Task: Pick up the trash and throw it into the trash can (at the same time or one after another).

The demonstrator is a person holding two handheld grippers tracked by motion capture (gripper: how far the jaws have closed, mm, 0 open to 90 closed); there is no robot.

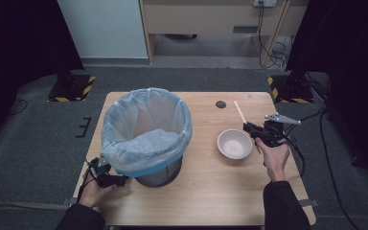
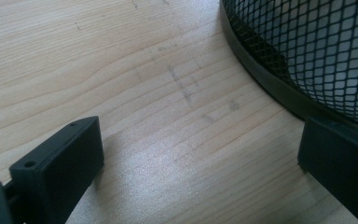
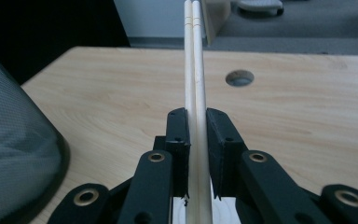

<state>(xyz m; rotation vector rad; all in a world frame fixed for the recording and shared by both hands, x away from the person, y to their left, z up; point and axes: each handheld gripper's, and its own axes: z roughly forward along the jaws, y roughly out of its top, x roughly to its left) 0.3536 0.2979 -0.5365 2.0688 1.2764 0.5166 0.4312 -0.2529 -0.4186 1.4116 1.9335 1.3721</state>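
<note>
A black mesh bin (image 1: 146,134) lined with a pale plastic bag stands on the left half of the wooden table (image 1: 206,191). My left gripper (image 1: 120,181) lies low at the bin's front-left base. Its jaws are open wide over bare wood, and the right jaw sits close to the bin's bottom rim (image 2: 270,79). A white bowl (image 1: 235,143) stands upright right of centre. Just right of it, my right gripper (image 1: 251,128) is shut on a pair of wooden chopsticks (image 3: 193,70). The chopsticks (image 1: 240,112) point away toward the table's far edge.
A round cable hole (image 1: 221,104) sits near the table's far edge. In the right gripper view the bin (image 3: 14,154) curves along the left side. Grey carpet, dark stands with striped bases and trailing cables surround the table.
</note>
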